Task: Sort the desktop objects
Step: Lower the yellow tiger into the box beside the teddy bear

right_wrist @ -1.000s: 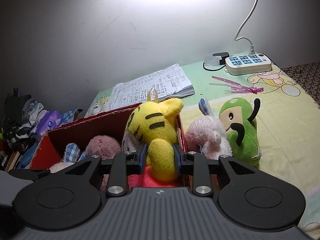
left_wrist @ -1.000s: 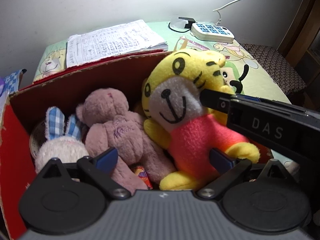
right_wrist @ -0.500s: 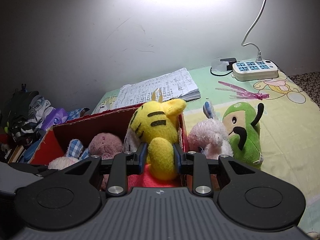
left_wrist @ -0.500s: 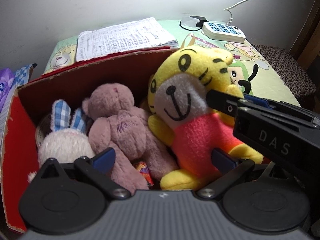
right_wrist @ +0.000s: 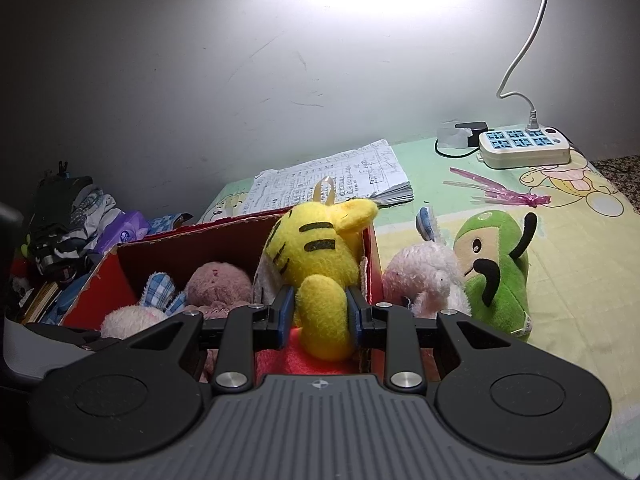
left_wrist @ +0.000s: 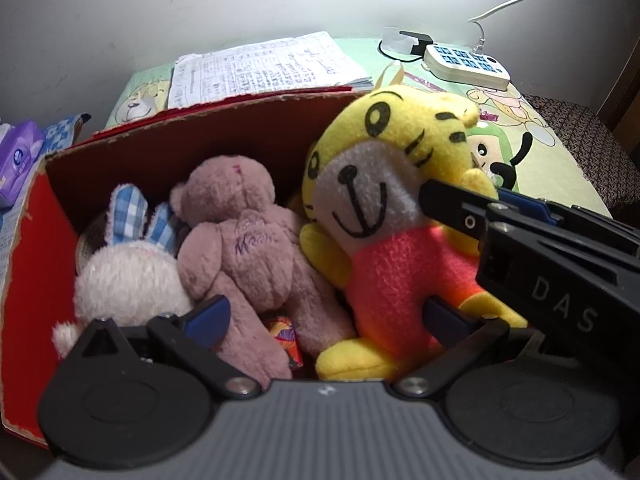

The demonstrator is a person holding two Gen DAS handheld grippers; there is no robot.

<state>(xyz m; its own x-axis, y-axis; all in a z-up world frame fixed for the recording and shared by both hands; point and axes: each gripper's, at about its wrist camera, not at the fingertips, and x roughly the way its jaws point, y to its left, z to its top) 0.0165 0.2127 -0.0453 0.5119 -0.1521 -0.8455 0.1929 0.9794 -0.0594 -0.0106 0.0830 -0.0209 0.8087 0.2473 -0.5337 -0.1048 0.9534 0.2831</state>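
A yellow tiger plush in a red shirt stands inside the red cardboard box, at its right end. My right gripper is shut on the tiger's yellow arm; in the left wrist view it reaches in from the right. My left gripper hangs open over the box's near side, holding nothing. A pink teddy bear and a white rabbit with blue checked ears lie in the box beside the tiger.
Outside the box's right wall sit a pink-white plush and a green plush. A stack of papers, a power strip with its cable and a pink wrapper lie on the cartoon tablecloth. Clutter is piled at the left.
Both cameras have drifted slightly, so the box and the table sit a little to the right in the left wrist view. The right gripper still clamps the tiger, which stays in the box.
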